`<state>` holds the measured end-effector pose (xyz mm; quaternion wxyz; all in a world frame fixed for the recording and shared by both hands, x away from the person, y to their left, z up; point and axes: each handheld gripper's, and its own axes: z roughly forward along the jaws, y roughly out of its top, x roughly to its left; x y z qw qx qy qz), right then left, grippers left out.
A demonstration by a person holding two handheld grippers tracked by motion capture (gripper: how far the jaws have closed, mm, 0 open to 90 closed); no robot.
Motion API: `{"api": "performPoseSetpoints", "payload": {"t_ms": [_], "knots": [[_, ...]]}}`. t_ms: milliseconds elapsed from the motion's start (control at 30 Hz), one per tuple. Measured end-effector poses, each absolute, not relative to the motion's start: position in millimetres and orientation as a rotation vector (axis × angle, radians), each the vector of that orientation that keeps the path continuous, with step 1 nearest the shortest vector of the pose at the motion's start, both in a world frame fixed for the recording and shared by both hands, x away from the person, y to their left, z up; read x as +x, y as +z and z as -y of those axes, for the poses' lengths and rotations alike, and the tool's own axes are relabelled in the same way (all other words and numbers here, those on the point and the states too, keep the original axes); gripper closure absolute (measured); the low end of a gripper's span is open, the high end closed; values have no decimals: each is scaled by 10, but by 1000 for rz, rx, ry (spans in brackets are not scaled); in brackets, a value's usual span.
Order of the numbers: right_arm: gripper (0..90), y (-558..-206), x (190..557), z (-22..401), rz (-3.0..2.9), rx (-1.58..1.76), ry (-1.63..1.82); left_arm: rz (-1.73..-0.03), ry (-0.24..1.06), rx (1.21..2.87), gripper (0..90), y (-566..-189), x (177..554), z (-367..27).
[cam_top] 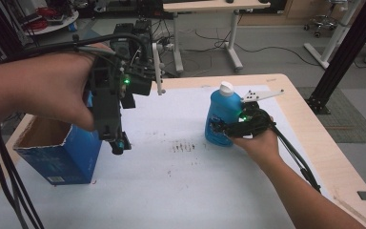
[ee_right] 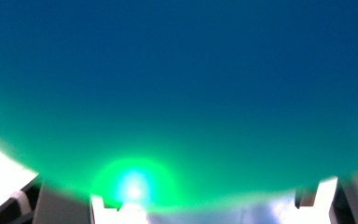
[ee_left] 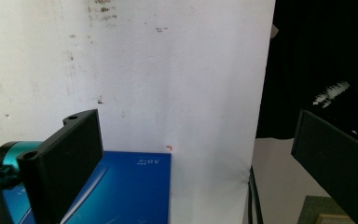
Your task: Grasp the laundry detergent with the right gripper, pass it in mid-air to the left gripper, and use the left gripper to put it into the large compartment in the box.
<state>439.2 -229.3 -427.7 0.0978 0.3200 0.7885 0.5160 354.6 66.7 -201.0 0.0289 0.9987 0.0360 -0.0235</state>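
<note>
White paper covers the table (cam_top: 181,191), w/ a wood edge at the right & a lab floor, desk legs & cables far behind. A blue bottle (cam_top: 221,117) w/ a white cap stands upright right of the middle, a bit toward the far side. The right gripper (cam_top: 218,127) comes at it from the right, lying about level, & its jaws sit on both sides of the bottle's lower body. The right gripper view is all blurry blue & green glow, so the bottle is right up against that camera. It looks like the jaws squeeze the bottle, but I can't tell for sure if the pads press. The left gripper (cam_top: 119,143) hangs up in the air at the left, pointing down, jaws wide apart w/ nothing in them. Just left of it & below stands an open blue box (cam_top: 59,152), near the table's left edge. So the box lies well to the left of the bottle, & the bottle's long side points up. I think the next move is to lift the bottle & carry it left to the box; the right hand is the one on it.
</note>
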Motion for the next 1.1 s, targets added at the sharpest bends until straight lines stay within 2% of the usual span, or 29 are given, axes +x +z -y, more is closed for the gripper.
{"api": "performPoseSetpoints", "payload": {"t_ms": [433, 767, 1100], "knots": [[340, -4281, 4382, 2279, -2331, 931, 1523, -114, -80, 3085, 19, -2046, 3562, -663], [415, -4274, 4364, 2271, -2333, 876, 1512, -123, -79, 3080, 19, -2054, 3566, -675], [460, -4140, 4272, 2263, -2351, 793, 1523, -118, -79, 3080, 19, -2046, 3567, -650]]}}
